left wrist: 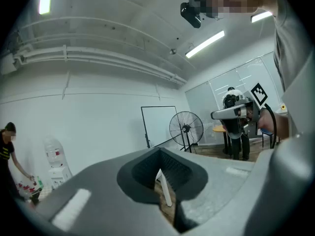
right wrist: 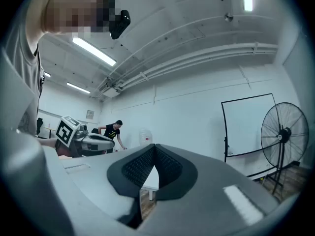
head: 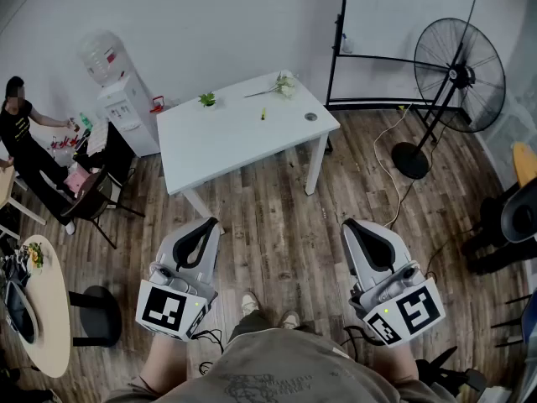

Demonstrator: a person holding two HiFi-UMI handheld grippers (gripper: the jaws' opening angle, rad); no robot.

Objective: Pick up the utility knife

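Observation:
On the white table (head: pixel 226 145) across the room lies a small yellow, thin object (head: pixel 263 114), too small to tell for sure as the utility knife. My left gripper (head: pixel 206 225) and right gripper (head: pixel 351 225) are held close to my body, far short of the table, pointing toward it. Both are shut, with nothing between the jaws. In the left gripper view the left gripper (left wrist: pixel 158 150) has its tips closed; in the right gripper view the right gripper (right wrist: pixel 154 146) looks the same. The table shows only as a sliver through each jaw gap.
The table also holds a small green plant (head: pixel 206 100), a white flower (head: pixel 284 84) and a round grey item (head: pixel 311 117). A standing fan (head: pixel 457 78) and whiteboard (head: pixel 403 15) stand at right. A water dispenser (head: pixel 126 99), chairs and a person (head: pixel 21 133) are at left.

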